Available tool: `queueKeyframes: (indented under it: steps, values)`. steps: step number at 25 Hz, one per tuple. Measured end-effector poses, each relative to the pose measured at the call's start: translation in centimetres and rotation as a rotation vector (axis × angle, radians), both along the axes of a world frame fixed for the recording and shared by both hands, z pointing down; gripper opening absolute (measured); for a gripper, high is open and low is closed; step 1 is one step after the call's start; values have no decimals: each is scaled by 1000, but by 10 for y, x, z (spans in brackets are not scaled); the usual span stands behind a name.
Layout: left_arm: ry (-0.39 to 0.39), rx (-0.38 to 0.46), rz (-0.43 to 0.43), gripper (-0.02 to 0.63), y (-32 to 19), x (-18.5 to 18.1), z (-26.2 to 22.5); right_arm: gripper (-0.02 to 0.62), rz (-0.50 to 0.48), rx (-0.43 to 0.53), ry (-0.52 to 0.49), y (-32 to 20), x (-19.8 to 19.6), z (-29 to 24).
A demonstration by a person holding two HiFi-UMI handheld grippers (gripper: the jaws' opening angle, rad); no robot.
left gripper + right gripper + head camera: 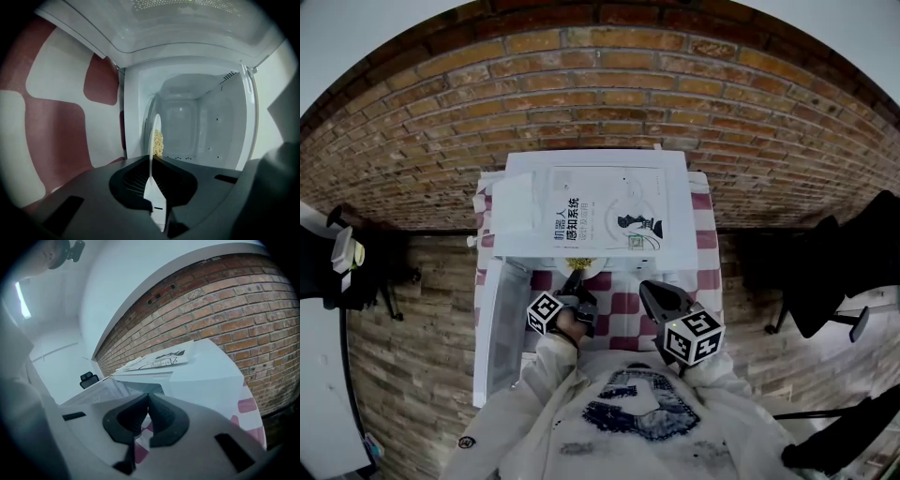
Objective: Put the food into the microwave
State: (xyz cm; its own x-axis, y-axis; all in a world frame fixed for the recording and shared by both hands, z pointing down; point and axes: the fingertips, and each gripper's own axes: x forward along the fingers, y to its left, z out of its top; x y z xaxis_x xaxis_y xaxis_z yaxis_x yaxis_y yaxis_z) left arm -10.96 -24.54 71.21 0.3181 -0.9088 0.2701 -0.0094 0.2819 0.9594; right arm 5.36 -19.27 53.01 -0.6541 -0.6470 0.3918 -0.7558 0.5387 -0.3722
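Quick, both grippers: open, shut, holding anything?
Left gripper: shut on the plate, which has food on it.
Right gripper: shut, empty.

Book (605, 208) lying flat on top of the microwave (680, 202). The cover title is in Chinese characters, seen sideways in the head view, and appears to read 机器人感知系统 (reading uncertain). Smaller print beside the title is too small to read. In the right gripper view the same cover's print is illegible.
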Motion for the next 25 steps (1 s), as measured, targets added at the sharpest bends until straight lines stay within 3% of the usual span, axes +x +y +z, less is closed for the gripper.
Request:
queueKeyframes:
  steps: [10, 17, 21, 25]
  values:
    - [35, 21, -8, 17, -10, 2, -1, 14, 20, -10, -6, -1, 5, 2]
    - [7, 35, 21, 20, -8, 2, -2, 15, 16, -10, -7, 3, 4, 2]
    - [-12, 33, 59, 92, -5, 6, -3, 15, 18, -13, -9, 5, 3, 2]
    - [-4, 33, 73, 98, 5, 10, -2, 14, 19, -13, -12, 9, 4, 2]
